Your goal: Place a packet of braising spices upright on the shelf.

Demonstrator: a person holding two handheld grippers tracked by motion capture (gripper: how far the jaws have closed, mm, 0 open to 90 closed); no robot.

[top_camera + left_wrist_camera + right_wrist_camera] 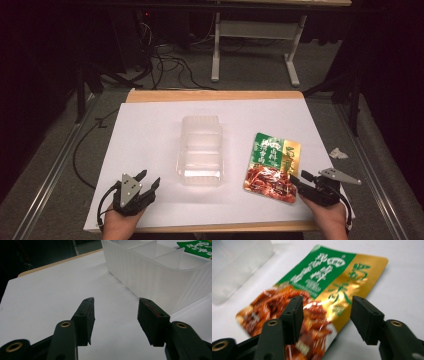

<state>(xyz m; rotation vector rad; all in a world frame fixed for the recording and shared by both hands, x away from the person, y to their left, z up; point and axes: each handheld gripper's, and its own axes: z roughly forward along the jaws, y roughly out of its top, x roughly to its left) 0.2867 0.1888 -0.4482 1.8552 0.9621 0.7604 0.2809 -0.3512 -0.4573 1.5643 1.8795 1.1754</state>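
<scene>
A: Where's your right gripper (302, 181)?

B: Lower right of the high view, jaws spread wide over the near edge of the food pouch (272, 167), nothing held.

A: Your left gripper (148, 180)?

B: Lower left, wide apart, empty, near the clear plastic container (200, 150) at centre.

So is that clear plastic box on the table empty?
Empty, as far as shows: the clear box stands open-topped, and its divided compartments hold nothing. The food packet lies flat beside it.
</scene>
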